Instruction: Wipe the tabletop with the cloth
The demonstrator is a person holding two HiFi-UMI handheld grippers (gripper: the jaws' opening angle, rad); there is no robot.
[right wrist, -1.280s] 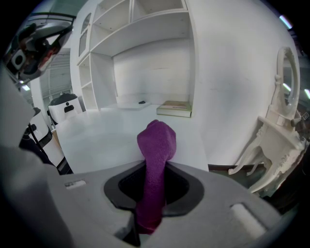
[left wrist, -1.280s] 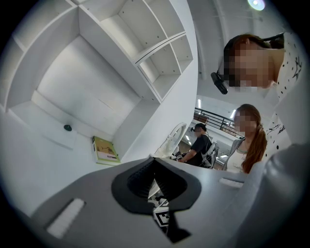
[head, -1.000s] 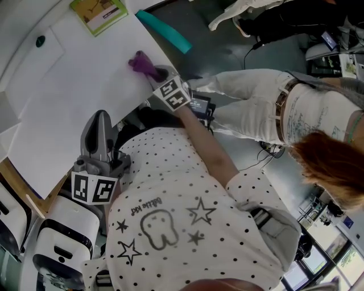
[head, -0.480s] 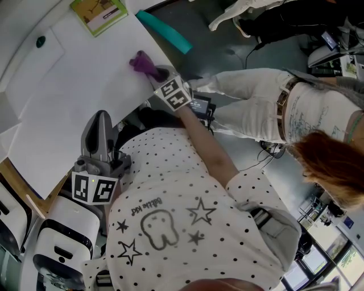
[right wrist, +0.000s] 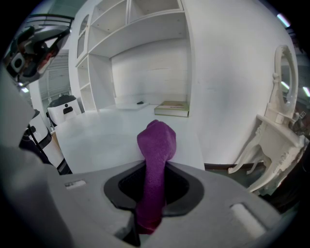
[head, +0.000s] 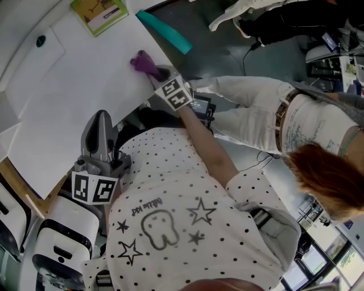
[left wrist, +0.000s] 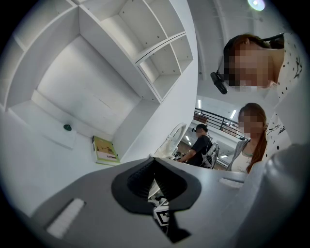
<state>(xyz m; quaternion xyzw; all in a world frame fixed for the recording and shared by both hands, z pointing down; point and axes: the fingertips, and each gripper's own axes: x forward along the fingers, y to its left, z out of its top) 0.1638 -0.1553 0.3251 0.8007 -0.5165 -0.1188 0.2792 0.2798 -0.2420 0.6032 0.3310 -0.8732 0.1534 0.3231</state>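
The purple cloth [head: 144, 63] lies bunched on the white tabletop [head: 74, 96], close to its right edge. My right gripper [head: 160, 73] is shut on it; in the right gripper view the cloth [right wrist: 156, 139] stands up from between the jaws of that gripper [right wrist: 155, 163] and folds over at the top. My left gripper [head: 100, 117] is held off the table's near edge, pointing up, with its marker cube [head: 91, 189] below. In the left gripper view that gripper [left wrist: 155, 162] is shut with nothing in it.
A green-and-yellow book [head: 98, 12] lies at the table's far end, near a small dark knob [head: 40, 41]. A teal strip [head: 164, 31] lies past the table's right edge. Another person [head: 267, 108] stands right. A white machine [head: 62, 238] is lower left. A white chair [right wrist: 271, 140] is near.
The grippers and the cloth hold almost the same place. The person standing at the right has shifted slightly.
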